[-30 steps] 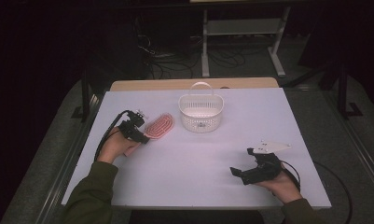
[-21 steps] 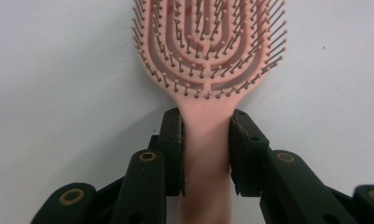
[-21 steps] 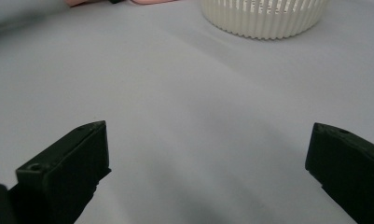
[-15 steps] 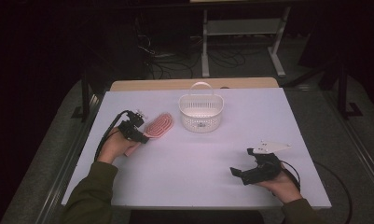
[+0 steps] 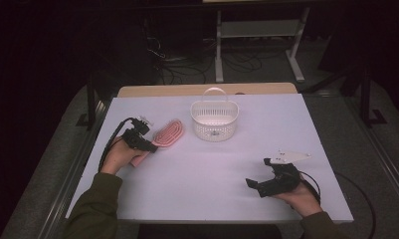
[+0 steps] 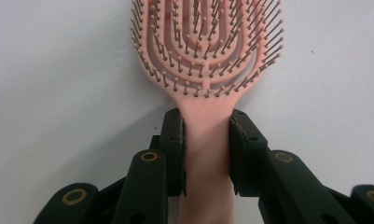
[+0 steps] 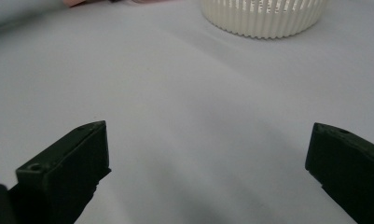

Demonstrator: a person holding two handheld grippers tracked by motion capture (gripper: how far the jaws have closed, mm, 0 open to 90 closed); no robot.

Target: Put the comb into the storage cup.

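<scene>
Nearest, at the front right of the white bench point(image 5: 207, 174), the right gripper point(image 5: 253, 184) held low in the person's right hand point(image 5: 299, 194), lying just over the surface and aimed toward the left; jaws wide apart with only bare bench between them, as seen in the right gripper view point(image 7: 208, 177). A grey three-cornered plate point(image 5: 289, 157) on top of this gripper. Farther in, on the left side, the left hand point(image 5: 118, 157) with the left gripper point(image 5: 152, 148), pointing to the right and away from the person. Jaws clamped on the handle of a pink vented hairbrush point(image 5: 167, 134), one pad pressed on each side of the handle just below the head, shown clearly in the left gripper view point(image 6: 206, 149). Hairbrush point(image 6: 208, 51) lying flat on the bench, bristles up, head pointing away from the gripper and toward the basket. Beyond and to the right of the brush head, near but apart from it, a white slotted plastic basket point(image 5: 214, 122) with an upright handle, standing around the middle of the far half of the bench; its ribbed wall also at the top of the right gripper view point(image 7: 264, 16). Both grippers well apart from each other.
</scene>
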